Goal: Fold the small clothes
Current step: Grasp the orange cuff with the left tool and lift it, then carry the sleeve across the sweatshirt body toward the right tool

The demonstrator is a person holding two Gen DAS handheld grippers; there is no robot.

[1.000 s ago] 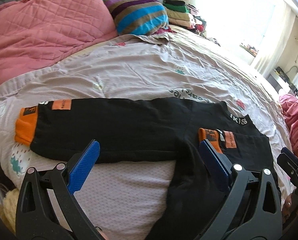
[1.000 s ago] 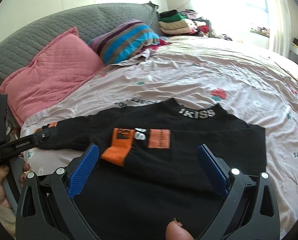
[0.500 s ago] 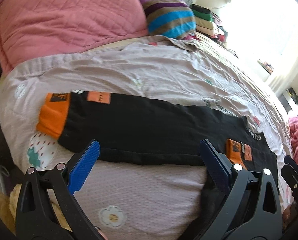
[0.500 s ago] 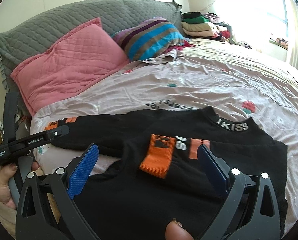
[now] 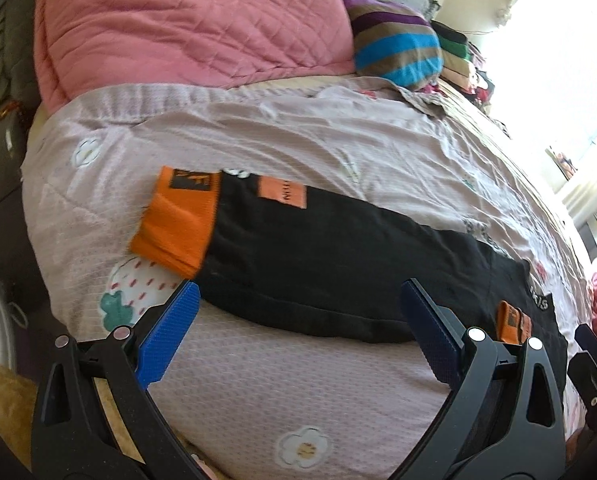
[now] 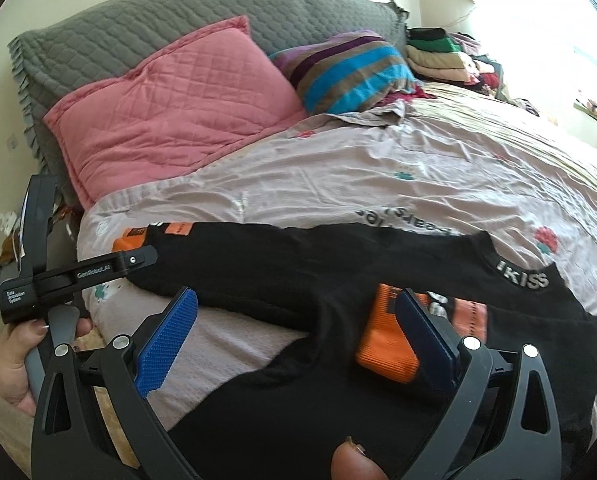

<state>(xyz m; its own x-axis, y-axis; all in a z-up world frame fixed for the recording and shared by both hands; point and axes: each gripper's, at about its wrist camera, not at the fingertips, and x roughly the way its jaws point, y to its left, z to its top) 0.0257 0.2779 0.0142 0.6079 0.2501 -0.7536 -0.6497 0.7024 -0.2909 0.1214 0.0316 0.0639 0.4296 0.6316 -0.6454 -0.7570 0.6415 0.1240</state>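
A small black top (image 6: pixel 318 408) with orange cuffs lies flat on the bed. One sleeve (image 5: pixel 338 264) stretches out to the left and ends in an orange cuff (image 5: pixel 178 224). The other sleeve is folded across the chest, its orange cuff (image 6: pixel 382 340) lying on the black body. My left gripper (image 5: pixel 298 312) is open, hovering just short of the outstretched sleeve's lower edge. My right gripper (image 6: pixel 298 320) is open above the armpit area, its right finger next to the folded cuff. In the right wrist view the left gripper (image 6: pixel 74 276) shows near the outstretched cuff (image 6: pixel 128 240).
The bed carries a mauve flowered cover (image 6: pixel 378 168). A pink quilted pillow (image 6: pixel 170 120), a striped cushion (image 6: pixel 350 72) and a grey quilted headboard (image 6: pixel 138 32) stand at the back. Stacked folded clothes (image 6: pixel 438 56) lie far right. The bed's left edge (image 5: pixel 30 200) drops off beside the cuff.
Both grippers have shifted left toward the outstretched sleeve. The left one is now closer to the orange cuff. The top itself has not moved, and both stay open.
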